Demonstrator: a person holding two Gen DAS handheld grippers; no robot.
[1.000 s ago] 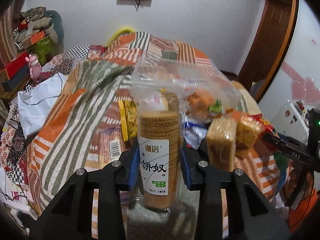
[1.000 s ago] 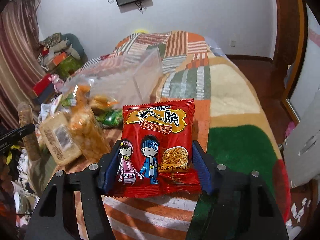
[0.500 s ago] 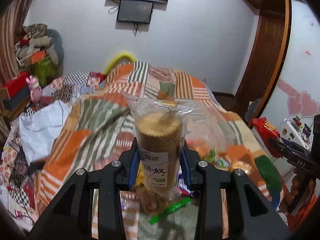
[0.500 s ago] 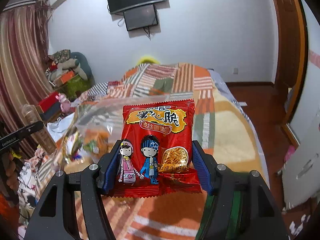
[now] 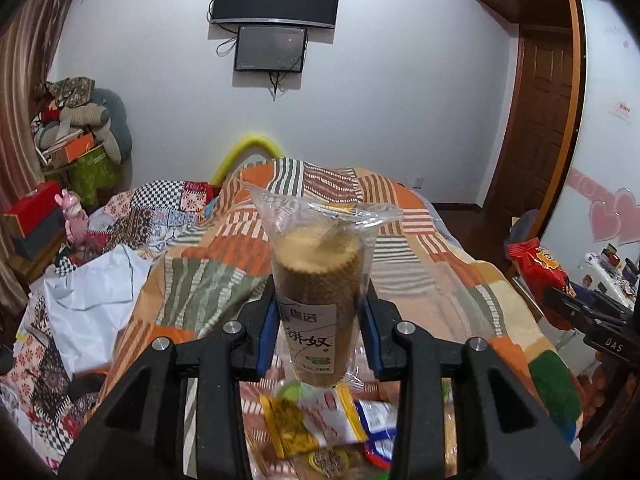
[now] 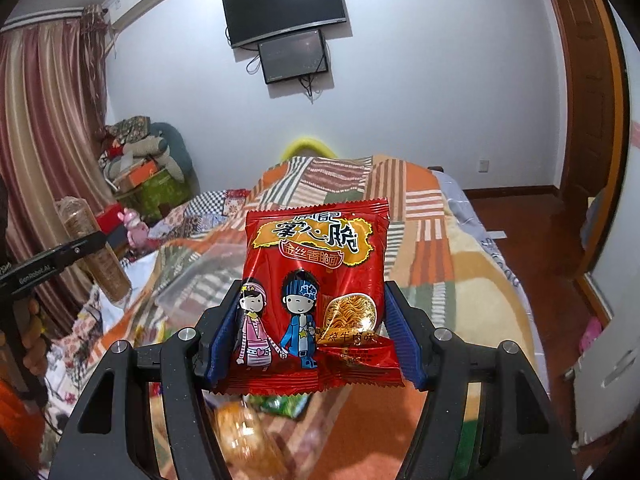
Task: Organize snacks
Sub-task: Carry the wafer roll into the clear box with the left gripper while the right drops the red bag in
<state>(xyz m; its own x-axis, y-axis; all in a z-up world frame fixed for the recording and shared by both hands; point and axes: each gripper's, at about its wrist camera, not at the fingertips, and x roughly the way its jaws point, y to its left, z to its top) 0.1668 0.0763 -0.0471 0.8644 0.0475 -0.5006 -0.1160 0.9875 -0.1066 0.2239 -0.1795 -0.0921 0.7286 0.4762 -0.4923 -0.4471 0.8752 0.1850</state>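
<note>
My left gripper (image 5: 318,330) is shut on a tall clear sleeve of round biscuits (image 5: 316,280), held upright high above the bed; the sleeve also shows in the right wrist view (image 6: 94,248). My right gripper (image 6: 314,344) is shut on a red noodle-snack packet (image 6: 316,280) with two cartoon children, also lifted; the packet shows at the right edge of the left wrist view (image 5: 538,260). Loose snack packets (image 5: 316,428) lie on the bed under the left gripper. A clear plastic box (image 6: 196,284) sits on the bedspread.
A patchwork bedspread (image 5: 420,248) covers the bed. A white bag (image 5: 92,292) lies at its left side. Boxes and bundled clothes (image 5: 76,128) pile up at the far left. A wooden door (image 5: 536,120) stands at the right, and screens (image 5: 276,0) hang on the wall.
Both grippers have risen and tilted up, each keeping its snack. The snack pile and the clear box have dropped low in both views and the wall screens have come into sight.
</note>
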